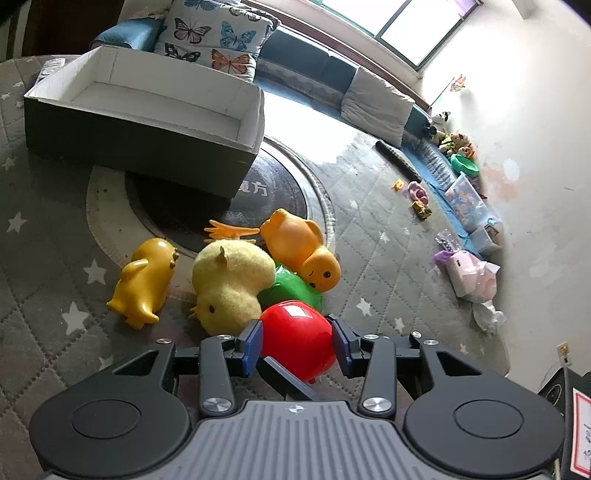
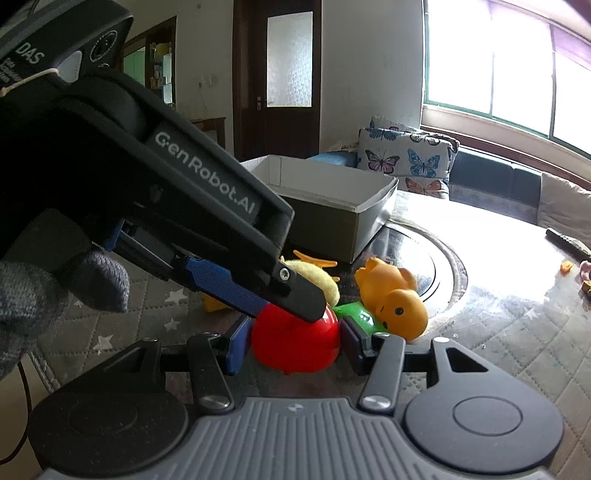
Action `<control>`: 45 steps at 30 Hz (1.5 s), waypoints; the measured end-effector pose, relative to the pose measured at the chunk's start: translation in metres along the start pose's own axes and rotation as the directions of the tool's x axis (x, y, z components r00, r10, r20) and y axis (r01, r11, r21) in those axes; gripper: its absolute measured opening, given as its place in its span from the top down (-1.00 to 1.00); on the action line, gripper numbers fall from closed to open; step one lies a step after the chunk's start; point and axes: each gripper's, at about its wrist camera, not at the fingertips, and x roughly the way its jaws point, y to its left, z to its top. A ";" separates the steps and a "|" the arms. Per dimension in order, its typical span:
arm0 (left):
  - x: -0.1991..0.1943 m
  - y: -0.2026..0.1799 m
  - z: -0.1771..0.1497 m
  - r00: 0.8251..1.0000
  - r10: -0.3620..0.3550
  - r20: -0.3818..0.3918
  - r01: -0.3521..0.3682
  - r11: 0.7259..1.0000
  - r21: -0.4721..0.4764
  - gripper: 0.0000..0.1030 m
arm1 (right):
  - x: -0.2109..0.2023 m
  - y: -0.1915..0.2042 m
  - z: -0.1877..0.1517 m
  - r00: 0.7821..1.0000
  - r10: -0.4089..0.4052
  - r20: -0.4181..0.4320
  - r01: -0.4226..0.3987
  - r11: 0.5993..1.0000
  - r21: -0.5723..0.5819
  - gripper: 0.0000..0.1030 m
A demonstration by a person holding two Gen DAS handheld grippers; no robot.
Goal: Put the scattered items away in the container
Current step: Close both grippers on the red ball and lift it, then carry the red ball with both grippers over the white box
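A red round toy (image 1: 297,338) lies on the grey star carpet between the fingers of my left gripper (image 1: 297,345), whose blue pads sit against its sides. In the right wrist view the same red toy (image 2: 291,343) sits between the fingers of my right gripper (image 2: 293,345), with small gaps, and the left gripper (image 2: 255,291) reaches onto it from above. Behind it lie a green toy (image 1: 291,290), a fluffy yellow chick (image 1: 231,286), an orange duck (image 1: 301,249) and a yellow rubber toy (image 1: 146,282). The open white-lined cardboard box (image 1: 147,125) stands beyond them.
A butterfly cushion (image 1: 218,35) and blue sofa (image 1: 314,66) stand behind the box. A round dark mat (image 1: 273,192) lies under it. Small toys, a plastic bin (image 1: 467,197) and bags (image 1: 471,273) line the right wall. A gloved hand (image 2: 44,288) holds the left gripper.
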 end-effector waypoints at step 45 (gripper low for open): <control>0.077 0.135 0.207 0.998 0.046 -0.048 -0.056 0.967 -0.249 0.21 | 0.239 -0.052 0.149 0.955 0.189 -0.229 -0.203 0.978 -0.039 -0.02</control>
